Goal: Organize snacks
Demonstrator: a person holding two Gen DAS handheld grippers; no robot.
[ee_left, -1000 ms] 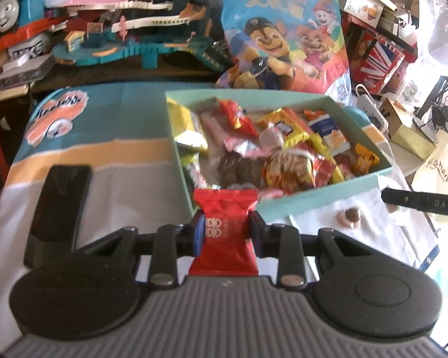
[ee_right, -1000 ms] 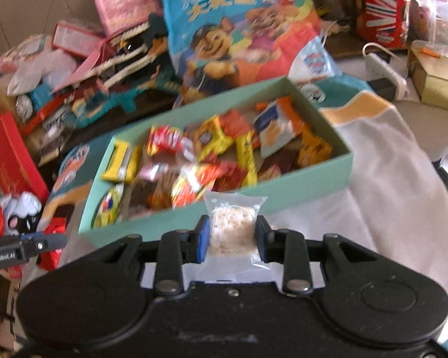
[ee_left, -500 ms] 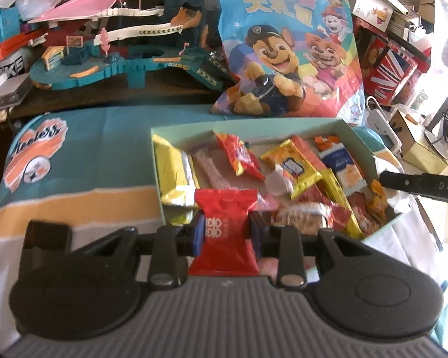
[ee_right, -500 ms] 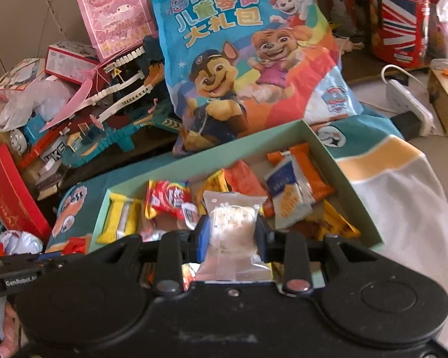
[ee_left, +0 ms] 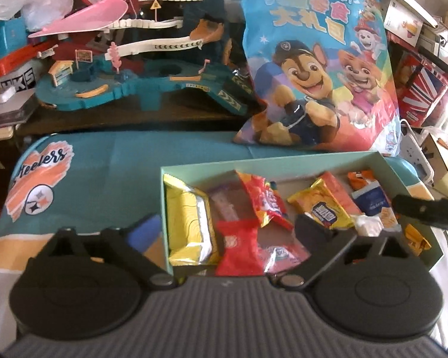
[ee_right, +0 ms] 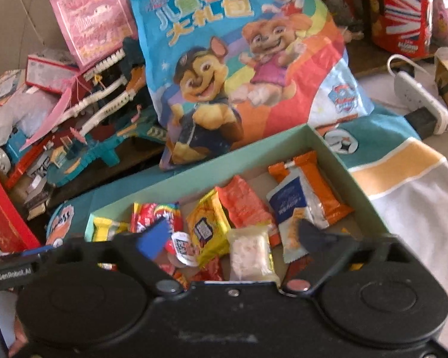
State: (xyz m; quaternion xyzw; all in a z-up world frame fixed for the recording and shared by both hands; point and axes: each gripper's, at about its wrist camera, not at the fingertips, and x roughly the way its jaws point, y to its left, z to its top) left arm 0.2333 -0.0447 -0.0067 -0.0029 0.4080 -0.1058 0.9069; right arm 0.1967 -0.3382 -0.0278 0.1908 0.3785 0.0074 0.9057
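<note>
Red and clear wrappers mark the change: half a second ago each gripper pinched a snack; now both stand spread wide, holding nothing. The left gripper (ee_left: pixel 227 226) has let go of the red packet (ee_left: pixel 239 250), which lies in the mint-green box (ee_left: pixel 283 162) just beside the yellow packet (ee_left: pixel 188 223). The right gripper (ee_right: pixel 230 238) has released the clear rice-cake packet (ee_right: pixel 251 253), now resting among the other snacks in the same box. Judged from this, both deliveries are complete, and any snacks outside the box come next.
</note>
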